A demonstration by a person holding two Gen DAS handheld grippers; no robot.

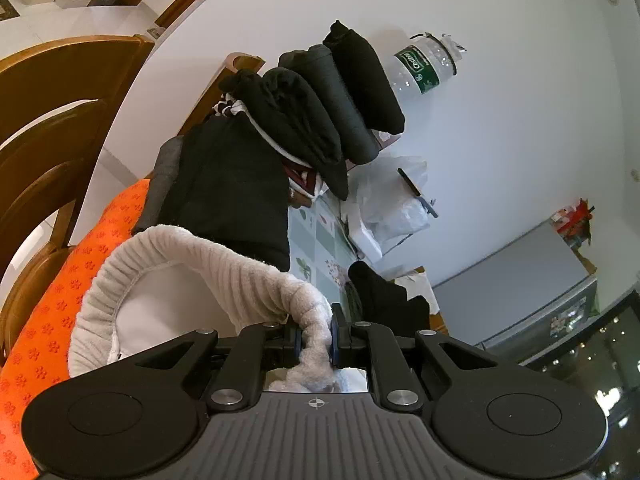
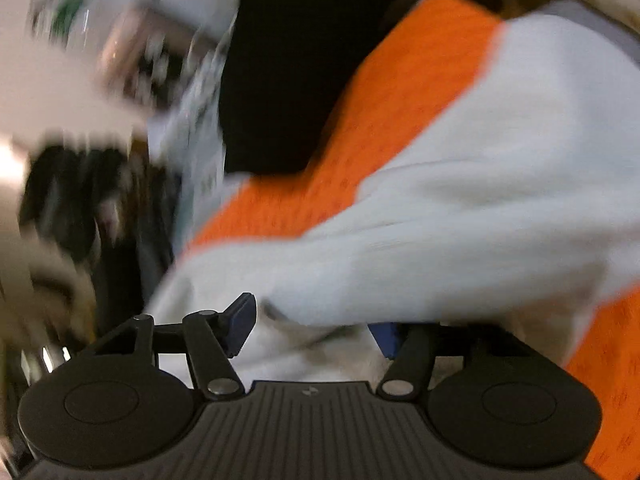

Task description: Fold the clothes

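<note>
My left hand-held gripper (image 1: 315, 336) pinches the white garment's (image 1: 208, 264) ribbed hem; right hand-held gripper (image 2: 308, 332) gapes around cloth, lower centre, so the hem may slip sideways.

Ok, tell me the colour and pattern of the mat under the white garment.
Orange mat with small darker flower prints; clearest in the left wrist view.

Dark clothes stack (image 1: 304, 112) ahead; wall-side open.

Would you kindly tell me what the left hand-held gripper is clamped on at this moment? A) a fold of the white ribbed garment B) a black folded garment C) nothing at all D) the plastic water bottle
A: in the left wrist view the left hand-held gripper pinches a bunched fold of the white ribbed garment between its pads.
</note>
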